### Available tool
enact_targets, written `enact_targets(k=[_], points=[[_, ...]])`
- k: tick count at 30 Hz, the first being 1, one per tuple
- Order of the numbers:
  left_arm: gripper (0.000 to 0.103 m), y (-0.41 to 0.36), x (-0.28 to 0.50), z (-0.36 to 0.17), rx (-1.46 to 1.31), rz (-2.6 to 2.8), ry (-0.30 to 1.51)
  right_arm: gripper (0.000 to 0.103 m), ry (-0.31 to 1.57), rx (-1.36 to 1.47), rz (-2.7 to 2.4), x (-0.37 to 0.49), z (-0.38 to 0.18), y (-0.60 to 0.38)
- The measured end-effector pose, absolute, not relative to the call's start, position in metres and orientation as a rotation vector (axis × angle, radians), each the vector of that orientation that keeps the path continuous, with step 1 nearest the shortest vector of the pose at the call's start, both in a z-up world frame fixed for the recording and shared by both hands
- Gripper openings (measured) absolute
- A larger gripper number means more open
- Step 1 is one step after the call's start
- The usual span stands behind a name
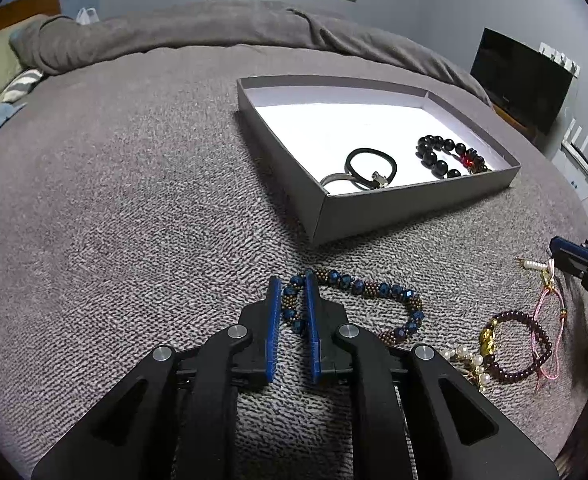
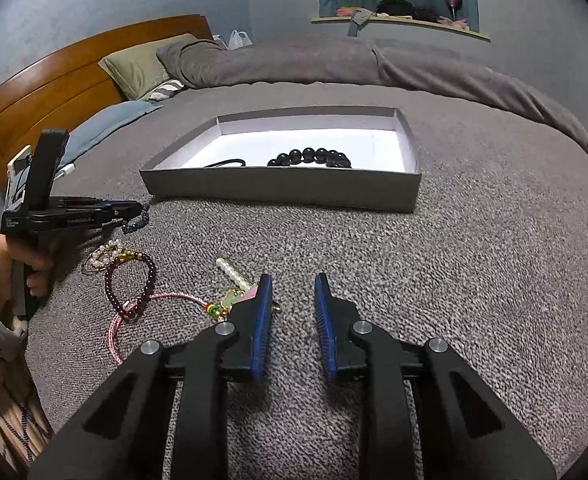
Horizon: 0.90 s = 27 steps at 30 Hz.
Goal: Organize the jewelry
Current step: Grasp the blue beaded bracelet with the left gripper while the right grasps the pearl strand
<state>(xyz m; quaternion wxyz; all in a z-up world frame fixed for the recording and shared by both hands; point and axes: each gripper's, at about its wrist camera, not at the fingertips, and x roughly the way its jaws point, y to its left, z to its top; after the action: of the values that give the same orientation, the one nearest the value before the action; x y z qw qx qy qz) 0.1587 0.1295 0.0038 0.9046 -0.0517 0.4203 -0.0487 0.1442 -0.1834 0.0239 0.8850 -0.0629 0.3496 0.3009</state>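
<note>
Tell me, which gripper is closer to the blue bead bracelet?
Left. The left gripper has its fingers around one end of the blue bead bracelet. The right gripper hangs open farther off, beside the pearl clip.

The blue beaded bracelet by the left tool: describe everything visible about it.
The blue beaded bracelet is a closed loop of faceted dark-blue beads alternating with stretches of small bronze-brown ones. It lies flat on the grey blanket, in front of the grey box. The left tool has its fingers closed around the loop's left end.
</note>
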Motion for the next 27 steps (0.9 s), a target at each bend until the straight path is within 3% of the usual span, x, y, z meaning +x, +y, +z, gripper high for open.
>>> enact_targets(k=[17, 20, 21, 27], points=[[0.021, 0.122, 0.157, 0.003, -0.072, -0.114, 0.871, 0.022, 0.801, -0.239, 0.726, 0.148, 0.009, -0.152], [0.012, 0.12, 0.156, 0.006, -0.06, -0.112, 0.854, 0.015, 0.796, -0.239, 0.727, 0.15, 0.01, -0.15], [0.008, 0.12, 0.155, 0.008, -0.065, -0.107, 0.843, 0.008, 0.788, -0.239, 0.72, 0.15, 0.011, -0.15], [0.008, 0.126, 0.147, 0.028, -0.127, -0.141, 0.75, 0.008, 0.663, -0.171, 0.65, 0.145, 0.032, -0.17]])
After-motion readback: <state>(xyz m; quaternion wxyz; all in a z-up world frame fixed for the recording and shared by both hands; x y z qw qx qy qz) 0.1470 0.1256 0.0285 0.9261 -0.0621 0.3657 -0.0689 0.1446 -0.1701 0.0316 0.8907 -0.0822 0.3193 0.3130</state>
